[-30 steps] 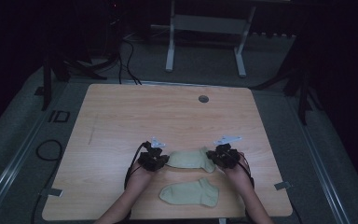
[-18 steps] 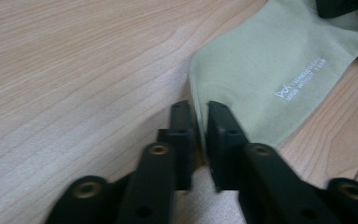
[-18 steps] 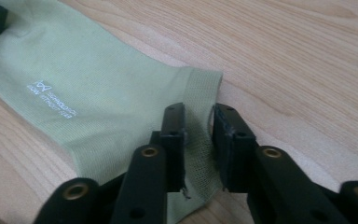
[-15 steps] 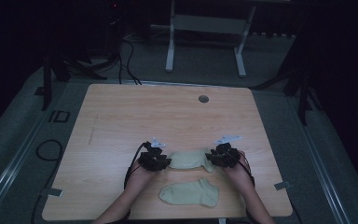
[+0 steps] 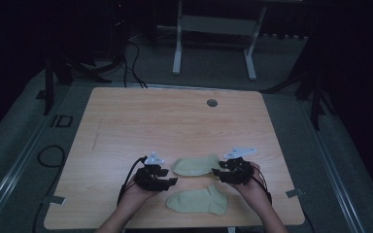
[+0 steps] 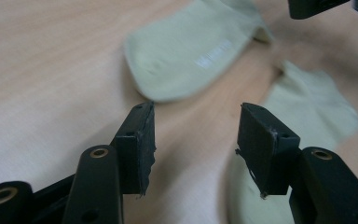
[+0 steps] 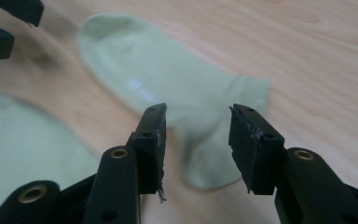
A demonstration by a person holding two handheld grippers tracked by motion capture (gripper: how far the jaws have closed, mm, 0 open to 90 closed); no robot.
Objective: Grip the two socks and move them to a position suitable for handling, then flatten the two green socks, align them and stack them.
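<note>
The far sock (image 5: 195, 165) lies flat on the surface (image 5: 175, 121) between both spread, empty grippers, left gripper (image 5: 167, 175) at its nine o'clock, right gripper (image 5: 219, 174) at three; uneven pinches could bunch it onto the near sock (image 5: 197, 201).

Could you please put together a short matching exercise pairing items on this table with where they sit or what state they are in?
Column one:
1. far sock
2. near sock
3. left gripper
4. round grommet

Column two:
A. set into the tabletop near its far edge
B. lying closest to the table's near edge
C. lying between the two grippers
D. jaws open, at the toe end of the far sock

Pairs: 1-C, 2-B, 3-D, 4-A
</note>
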